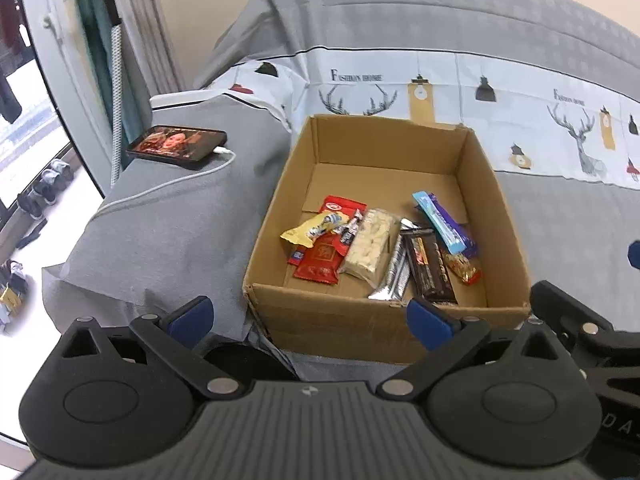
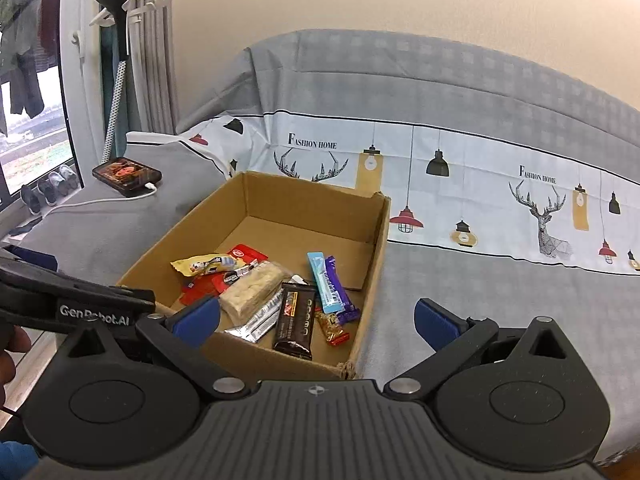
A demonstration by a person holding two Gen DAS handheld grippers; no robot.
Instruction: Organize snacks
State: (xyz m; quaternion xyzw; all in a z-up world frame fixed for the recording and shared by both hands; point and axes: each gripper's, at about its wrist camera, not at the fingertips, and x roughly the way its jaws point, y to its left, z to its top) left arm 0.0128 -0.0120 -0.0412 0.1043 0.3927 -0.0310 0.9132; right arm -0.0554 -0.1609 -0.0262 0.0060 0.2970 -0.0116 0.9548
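An open cardboard box sits on the grey bed cover. Inside lie several snacks: a red packet, a yellow packet, a pale nougat bar, a silver bar, a dark chocolate bar, a light blue bar and a small orange candy. My left gripper is open and empty before the box's near wall. My right gripper is open and empty at the box's near right corner.
A phone on a white charging cable lies left of the box. A patterned sheet covers the bed's back. A window and shoes are at far left. The left gripper's body shows beside the right one.
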